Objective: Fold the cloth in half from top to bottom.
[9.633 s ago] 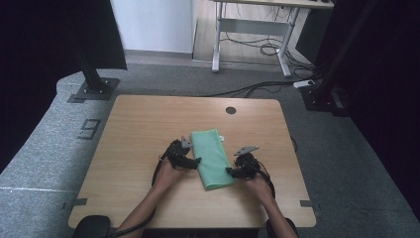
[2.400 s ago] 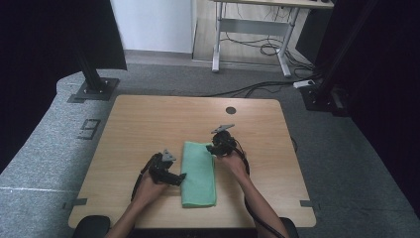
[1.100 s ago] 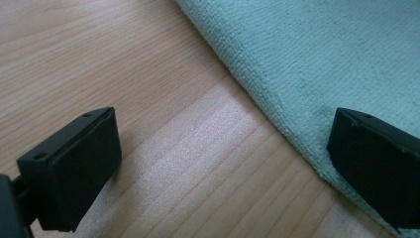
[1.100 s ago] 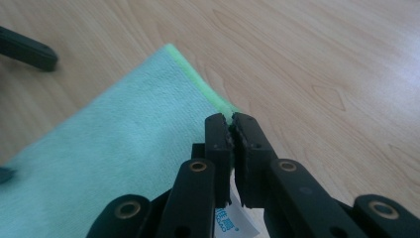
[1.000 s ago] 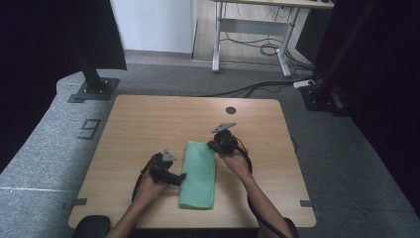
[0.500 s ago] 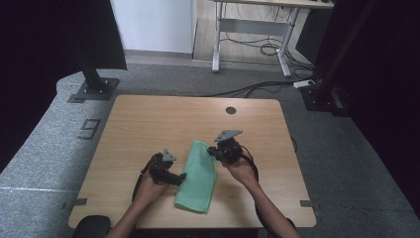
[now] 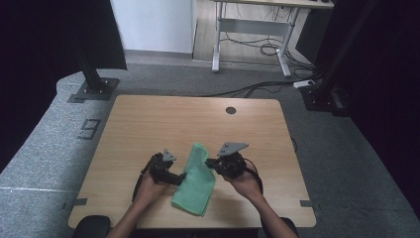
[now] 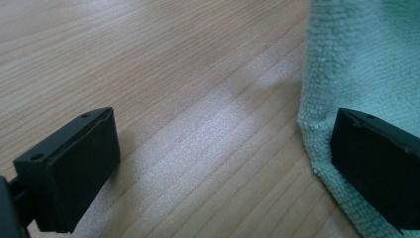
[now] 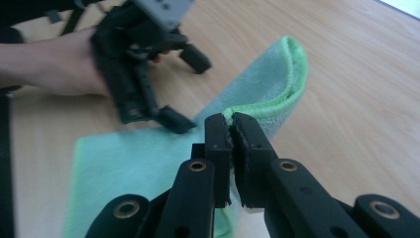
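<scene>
Right gripper [image 9: 231, 130]: clamped on green cloth [image 7: 195, 178] edge, lifted, folding toward left gripper [image 8: 223, 163]. Left gripper: jaws apart, cloth edge beneath one jaw, wooden table [image 7: 148, 119] between. Next, probably: carrying edge across, aligning, then releasing.

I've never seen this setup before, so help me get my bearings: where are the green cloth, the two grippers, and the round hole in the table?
green cloth [image 7: 198, 183], high view, its flat middle.
left gripper [image 7: 180, 177], high view, between its tips.
right gripper [image 9: 231, 130], right gripper view, between its tips, pinching the cloth's edge.
round hole [image 7: 230, 110], high view, its centre.
</scene>
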Available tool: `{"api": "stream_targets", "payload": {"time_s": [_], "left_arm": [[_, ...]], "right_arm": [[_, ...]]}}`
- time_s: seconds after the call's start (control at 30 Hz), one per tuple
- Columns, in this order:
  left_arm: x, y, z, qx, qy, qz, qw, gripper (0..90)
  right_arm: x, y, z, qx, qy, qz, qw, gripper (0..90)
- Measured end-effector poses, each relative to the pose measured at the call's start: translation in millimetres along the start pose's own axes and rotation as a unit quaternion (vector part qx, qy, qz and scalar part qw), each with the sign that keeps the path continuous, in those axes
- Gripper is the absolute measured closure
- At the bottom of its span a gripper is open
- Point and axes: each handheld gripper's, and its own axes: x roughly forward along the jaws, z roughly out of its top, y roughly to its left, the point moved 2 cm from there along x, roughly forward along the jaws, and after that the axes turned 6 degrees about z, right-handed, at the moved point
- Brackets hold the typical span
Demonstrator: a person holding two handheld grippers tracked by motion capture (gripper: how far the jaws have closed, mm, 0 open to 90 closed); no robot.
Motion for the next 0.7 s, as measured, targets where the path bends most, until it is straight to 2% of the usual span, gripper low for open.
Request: {"api": "stream_targets", "payload": {"time_s": [0.27,0.5,0.7], "left_arm": [[0.6,0.7,0.8,-0.004,0.002,0.005,1.0,0.0],[1.8,2.0,2.0,-0.009,0.002,0.009,0.9999,0.0],[2.2,2.2,2.1,-0.009,0.0,0.008,0.9999,0.0]], "right_arm": [[-0.9,23.3,-12.4,-0.001,0.0,0.03,0.9995,84.1],[8.6,35.2,-24.9,0.008,0.007,0.054,0.9985,84.0],[16.9,49.7,-34.7,0.007,0.016,0.075,0.997,84.0]]}}
